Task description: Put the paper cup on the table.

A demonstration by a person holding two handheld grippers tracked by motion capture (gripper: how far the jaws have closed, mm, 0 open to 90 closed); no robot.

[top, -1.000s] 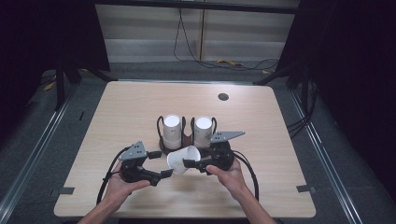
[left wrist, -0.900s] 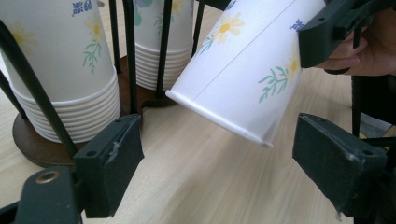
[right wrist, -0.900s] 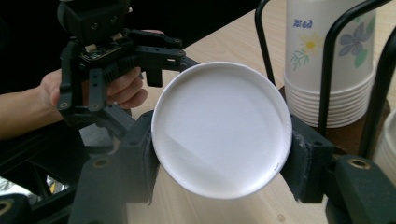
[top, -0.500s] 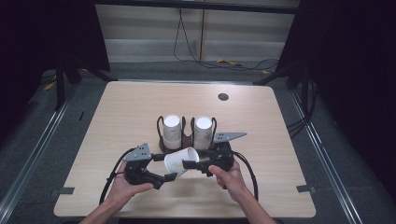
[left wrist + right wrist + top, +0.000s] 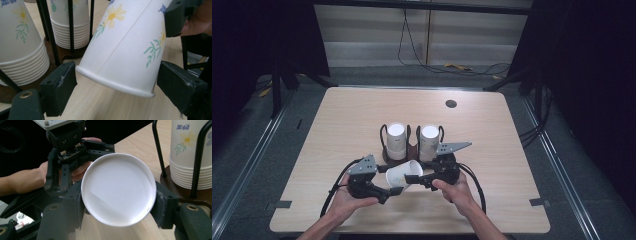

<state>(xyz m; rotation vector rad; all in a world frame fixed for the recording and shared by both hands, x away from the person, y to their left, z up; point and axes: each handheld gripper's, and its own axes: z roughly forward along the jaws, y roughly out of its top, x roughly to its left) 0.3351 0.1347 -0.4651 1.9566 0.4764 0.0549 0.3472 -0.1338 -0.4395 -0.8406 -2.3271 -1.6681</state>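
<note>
Right gripper view: right gripper (image 5: 117,202) clamps the paper cup (image 5: 117,191); left gripper (image 5: 116,85) straddles it, released

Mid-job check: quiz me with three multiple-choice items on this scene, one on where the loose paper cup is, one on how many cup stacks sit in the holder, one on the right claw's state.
1. Where is the loose paper cup?
A. Between the two claws, in front of the holder
B. On the table's far edge
C. On top of a stack

2. How many cup stacks stand in the cup holder?
A. One
B. Two
C. Four

3. The right claw is:
A. Wide open, empty
B. Shut on the cup's base end
C. Shut on a cable

Answers: 1 A, the high view shows it tilted between both claws. 2 B, two white stacks stand side by side. 3 B, the right gripper view shows its pads against the cup's base.
</note>
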